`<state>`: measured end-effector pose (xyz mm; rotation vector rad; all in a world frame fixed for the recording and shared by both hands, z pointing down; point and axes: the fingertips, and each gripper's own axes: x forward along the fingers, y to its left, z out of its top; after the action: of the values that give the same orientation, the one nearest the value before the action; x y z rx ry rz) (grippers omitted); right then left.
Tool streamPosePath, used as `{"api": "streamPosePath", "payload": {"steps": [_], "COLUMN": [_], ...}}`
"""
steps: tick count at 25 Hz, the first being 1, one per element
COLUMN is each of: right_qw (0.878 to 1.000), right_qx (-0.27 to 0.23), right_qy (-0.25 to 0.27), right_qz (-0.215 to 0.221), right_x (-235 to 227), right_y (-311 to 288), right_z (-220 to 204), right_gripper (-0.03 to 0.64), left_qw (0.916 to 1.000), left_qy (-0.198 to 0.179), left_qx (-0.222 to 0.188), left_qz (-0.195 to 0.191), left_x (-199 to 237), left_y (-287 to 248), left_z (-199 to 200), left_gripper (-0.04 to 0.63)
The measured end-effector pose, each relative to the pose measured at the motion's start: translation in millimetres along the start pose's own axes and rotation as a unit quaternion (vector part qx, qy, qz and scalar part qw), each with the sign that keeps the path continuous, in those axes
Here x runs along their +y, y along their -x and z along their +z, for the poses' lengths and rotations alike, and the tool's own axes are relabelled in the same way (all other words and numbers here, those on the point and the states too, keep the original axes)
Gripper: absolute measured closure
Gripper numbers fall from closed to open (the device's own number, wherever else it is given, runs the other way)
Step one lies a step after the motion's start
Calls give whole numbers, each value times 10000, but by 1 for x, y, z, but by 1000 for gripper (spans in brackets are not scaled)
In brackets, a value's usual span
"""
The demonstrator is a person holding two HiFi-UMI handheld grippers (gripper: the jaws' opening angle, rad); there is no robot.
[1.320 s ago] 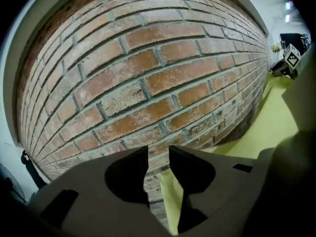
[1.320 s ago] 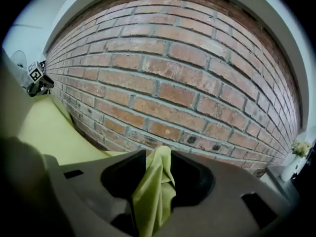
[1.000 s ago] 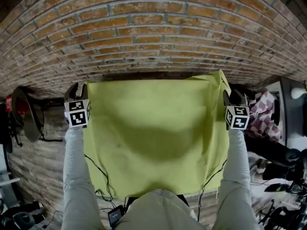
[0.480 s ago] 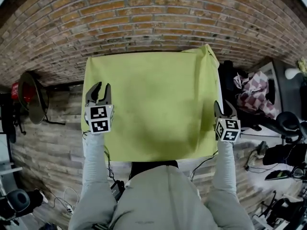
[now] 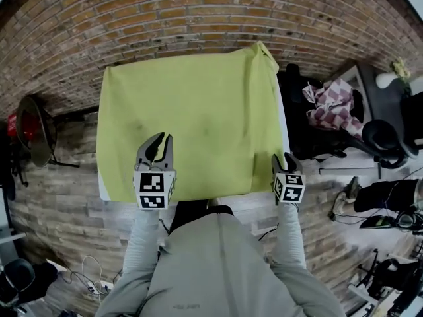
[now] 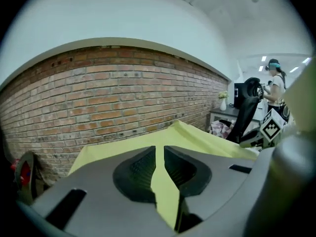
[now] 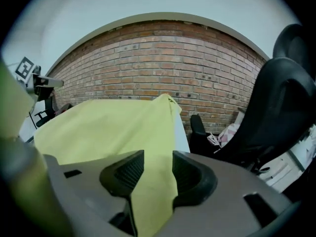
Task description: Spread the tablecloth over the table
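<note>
The yellow-green tablecloth lies flat over the white table, with a raised fold at its far right corner. My left gripper hovers over the cloth's near edge, left of centre. Its jaws have just been closing to a narrow gap with nothing between them; the cloth shows beyond. My right gripper is at the near right corner. Its jaws have just been opening. The cloth's edge runs under and between them, and the pads do not press on it.
A brick wall stands behind the table. A black office chair and a pink checked cloth are close on the right. Cables lie on the wooden floor at the near left. A person stands far off on the right.
A second ago both grippers held the cloth up in the air by its corners. It now lies on the table. Both grippers have drawn back to its near edge, the left one also moving inward.
</note>
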<state>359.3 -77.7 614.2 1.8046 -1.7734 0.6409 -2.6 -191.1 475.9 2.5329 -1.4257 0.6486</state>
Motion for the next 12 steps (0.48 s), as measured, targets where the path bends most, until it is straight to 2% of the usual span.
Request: {"api": "streamPosePath", "payload": {"steps": [4,7,10,12], "right_qw": [9984,9957,9956,9958], "right_qx": [339,599,759,815], "right_qy": [-436,-698,-532,-371], "right_qz": [-111,60,129,170], "right_x": [-9,-8,-1,3], "right_y": [2,0,-2,-4], "right_z": [-32,-51,-59,-59], "right_gripper": [434,432,435,463], "left_qw": [9988,9970,9955,9948], "left_qy": [-41,-38,-52,-62], "left_qx": [-26,-75,-97,-105], "left_qz": [-484,-768,-940,-1009], "left_x": [-55,-87,-108,-116], "left_y": [11,14,16,16], "left_z": [-3,-2,-1,-2], "left_gripper": [526,526,528,529]}}
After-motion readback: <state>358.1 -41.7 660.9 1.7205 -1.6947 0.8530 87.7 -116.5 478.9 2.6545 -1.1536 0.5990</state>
